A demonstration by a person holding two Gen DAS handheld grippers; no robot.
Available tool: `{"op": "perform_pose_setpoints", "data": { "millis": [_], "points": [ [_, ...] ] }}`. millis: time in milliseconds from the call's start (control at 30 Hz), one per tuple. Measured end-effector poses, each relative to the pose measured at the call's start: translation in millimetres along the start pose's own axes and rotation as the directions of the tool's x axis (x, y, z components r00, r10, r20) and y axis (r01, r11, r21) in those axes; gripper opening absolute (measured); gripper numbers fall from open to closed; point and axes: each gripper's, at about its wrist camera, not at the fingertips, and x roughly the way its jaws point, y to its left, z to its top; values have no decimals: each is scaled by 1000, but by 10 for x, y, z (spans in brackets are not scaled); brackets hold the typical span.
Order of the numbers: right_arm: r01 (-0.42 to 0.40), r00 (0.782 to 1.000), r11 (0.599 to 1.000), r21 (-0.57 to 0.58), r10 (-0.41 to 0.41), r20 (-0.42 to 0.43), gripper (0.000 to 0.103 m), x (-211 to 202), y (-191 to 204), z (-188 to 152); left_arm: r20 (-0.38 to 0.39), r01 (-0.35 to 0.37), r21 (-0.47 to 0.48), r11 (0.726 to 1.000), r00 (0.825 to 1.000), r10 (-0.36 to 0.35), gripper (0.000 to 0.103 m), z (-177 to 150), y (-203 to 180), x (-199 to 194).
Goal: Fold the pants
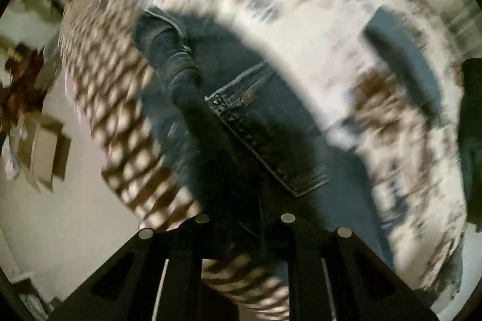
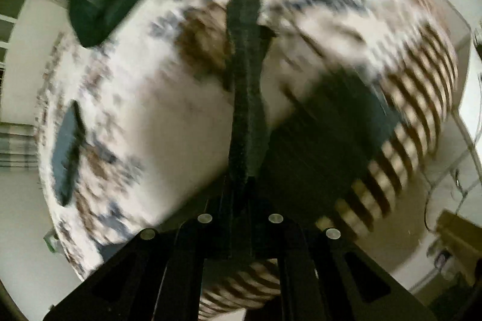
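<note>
Jaws on both grippers look closed on the dark jeans [image 1: 241, 116]: the left gripper [image 1: 244, 233] has denim bunched between its fingers and the right gripper [image 2: 241, 230] pinches a narrow strip of it, though blur leaves us unsure of each bite. We judge this a lift-and-carry, so we should keep both grips level and the cloth taut over the patterned bedspread [image 1: 316, 28]. In the left view the jeans run from 6 toward 11 o'clock, fly seam slanting toward 4; in the right they run 6 to 12.
</note>
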Motion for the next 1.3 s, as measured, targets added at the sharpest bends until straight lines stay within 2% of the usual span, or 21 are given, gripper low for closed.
{"op": "perform_pose_setpoints", "data": {
  "millis": [67, 167, 233, 300, 367, 400, 433, 500, 567, 600, 700, 733, 767, 800, 867, 933, 1000, 1100, 1200, 1267, 1300],
  "points": [
    [29, 999, 1000, -13, -29, -35, 7, 199, -211, -141, -47, -2, -46, 999, 999, 0, 12, -75, 208, 395],
    [72, 994, 997, -26, -74, -85, 9, 505, -452, -293, -52, 37, -98, 994, 998, -43, 16, -153, 351, 612],
    [60, 987, 998, -9, -61, -152, 19, 656, -653, -365, -33, 55, -119, 991, 998, -60, 16, -173, 342, 528],
    [51, 983, 999, -13, -53, -176, 32, 655, -769, -365, -2, 72, -117, 991, 997, -73, 16, -221, 278, 318],
    [10, 988, 1000, -4, -10, -155, 41, 470, -858, -335, 31, 75, -98, 992, 997, -72, 28, -261, 220, 111],
    [0, 993, 1000, 9, 1, -122, 48, 352, -925, -299, 47, 73, -84, 994, 997, -69, 47, -294, 172, -2],
    [-6, 996, 1000, 30, 9, -89, 51, 252, -994, -251, 62, 75, -70, 995, 996, -71, 71, -323, 133, -99],
    [-23, 999, 995, 100, 25, -21, 51, 109, -1171, -104, 93, 66, -43, 997, 994, -62, 90, -328, 138, -153],
    [-4, 1000, 984, 179, 3, 8, 51, 65, -1349, 85, 115, 10, -8, 1000, 993, -9, 90, -353, 51, -207],
    [-23, 999, 970, 242, 14, 40, 51, 84, -1479, 189, 114, -2, 3, 1000, 993, 1, 90, -347, 83, -178],
    [4, 999, 948, 318, -20, 45, 51, 237, -1698, 396, 111, -18, 19, 1000, 994, 16, 90, -351, -18, -151],
    [20, 999, 943, 331, -31, 29, 45, 322, -1753, 462, 108, -27, 22, 999, 994, 25, 90, -356, -76, -144],
    [33, 999, 940, 340, -36, 5, 28, 431, -1795, 506, 104, -24, 23, 999, 994, 22, 90, -341, -34, -113],
    [18, 1000, 941, 338, -25, 19, 9, 444, -1826, 536, 102, -25, 23, 999, 995, 22, 90, -350, -34, -102],
    [51, 996, 966, 253, -69, 64, 8, 378, -1683, 555, 105, -30, 26, 999, 994, 28, 90, -352, -65, -117],
    [34, 984, 990, 135, -57, 168, 8, 130, -1419, 503, 122, -29, 33, 999, 992, 25, 90, -353, -105, -154],
    [-21, 965, 996, 82, -1, 261, 8, -179, -1314, 472, 141, -29, 37, 999, 990, 23, 90, -343, -126, -178],
    [-99, 943, 992, 77, 68, 326, 8, -422, -1328, 417, 139, -18, 26, 999, 990, 14, 90, -324, -109, -173],
    [-153, 924, 987, 48, 126, 362, 8, -481, -1393, 381, 135, -21, 22, 1000, 991, 18, 90, -314, -79, -134],
    [-140, 932, 990, 35, 120, 341, 8, -253, -1493, 407, 129, -29, 25, 999, 991, 26, 90, -316, -53, -86],
    [-73, 959, 996, 44, 58, 278, 9, -26, -1576, 436, 117, -34, 24, 999, 993, 31, 90, -321, -34, -56]
  ]
}}
